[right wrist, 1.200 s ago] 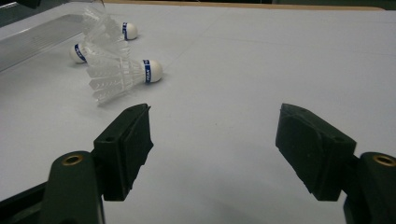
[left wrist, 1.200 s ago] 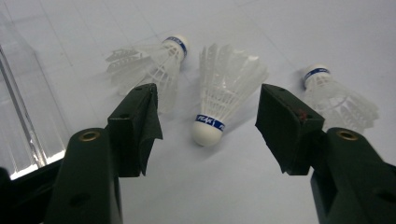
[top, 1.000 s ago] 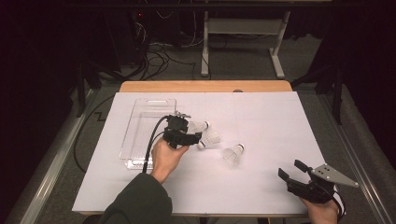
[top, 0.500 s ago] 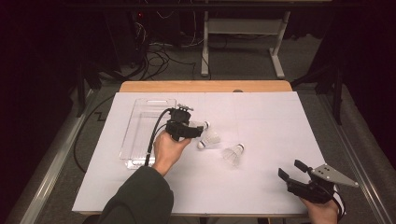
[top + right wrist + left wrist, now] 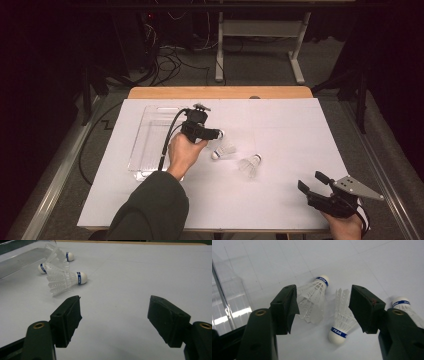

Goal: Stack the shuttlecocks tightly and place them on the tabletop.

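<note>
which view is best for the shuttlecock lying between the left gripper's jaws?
Left gripper view: that shuttlecock lies large between the open jaws, PEAK band readable. High view shows it small beside the left gripper; right gripper view, far off and overlapped.

Clear plastic tray (image 5: 150, 145) on white table cover (image 5: 280, 200); beyond, perhaps cables (image 5: 170, 60) on the floor.

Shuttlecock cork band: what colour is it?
Blue with white lettering, on the shuttlecock; clearest in the left gripper view.

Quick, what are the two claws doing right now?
Left claw: open, holding nothing, hovering over the shuttlecocks.
Right claw: open, holding nothing, above the bare white table.
</note>
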### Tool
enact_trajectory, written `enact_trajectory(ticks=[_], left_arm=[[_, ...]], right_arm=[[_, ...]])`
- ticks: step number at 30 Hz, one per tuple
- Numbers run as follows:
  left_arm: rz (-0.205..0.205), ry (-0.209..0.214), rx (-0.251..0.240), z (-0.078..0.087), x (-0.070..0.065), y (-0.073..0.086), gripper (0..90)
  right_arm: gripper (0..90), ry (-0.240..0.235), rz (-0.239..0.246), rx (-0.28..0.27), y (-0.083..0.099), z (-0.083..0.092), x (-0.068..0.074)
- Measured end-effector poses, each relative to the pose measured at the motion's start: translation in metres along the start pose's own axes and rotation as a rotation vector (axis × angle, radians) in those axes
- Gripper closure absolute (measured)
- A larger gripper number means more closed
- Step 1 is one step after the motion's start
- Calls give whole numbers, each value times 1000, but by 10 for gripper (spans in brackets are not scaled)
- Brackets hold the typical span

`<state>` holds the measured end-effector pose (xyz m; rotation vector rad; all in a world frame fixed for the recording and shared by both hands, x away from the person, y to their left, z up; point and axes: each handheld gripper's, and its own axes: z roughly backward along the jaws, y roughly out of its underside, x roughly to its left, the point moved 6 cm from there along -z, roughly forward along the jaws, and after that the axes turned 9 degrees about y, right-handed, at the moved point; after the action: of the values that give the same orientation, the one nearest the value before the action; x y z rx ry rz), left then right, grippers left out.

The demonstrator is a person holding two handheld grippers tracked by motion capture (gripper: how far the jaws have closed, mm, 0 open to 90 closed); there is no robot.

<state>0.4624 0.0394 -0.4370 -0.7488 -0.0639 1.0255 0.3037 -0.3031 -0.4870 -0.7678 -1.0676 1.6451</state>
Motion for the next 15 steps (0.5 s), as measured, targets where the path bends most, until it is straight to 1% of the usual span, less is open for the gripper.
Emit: enact_trajectory(ticks=[4,7,9,11,15], left_arm=[[8,-19,34,-7,4,3,402],[27,-21,56,-10,8,4,403],[28,-23,72,-12,9,5,405],[27,-20,76,-13,8,5,412],[35,-12,68,-15,7,4,437]], right_arm=[[274,0,0,0,0,0,0],[274,-1,0,0,0,0,0],[274,-2,1,0,0,0,0],[274,-2,0,0,0,0,0],[274,-1,0,0,0,0,0]])
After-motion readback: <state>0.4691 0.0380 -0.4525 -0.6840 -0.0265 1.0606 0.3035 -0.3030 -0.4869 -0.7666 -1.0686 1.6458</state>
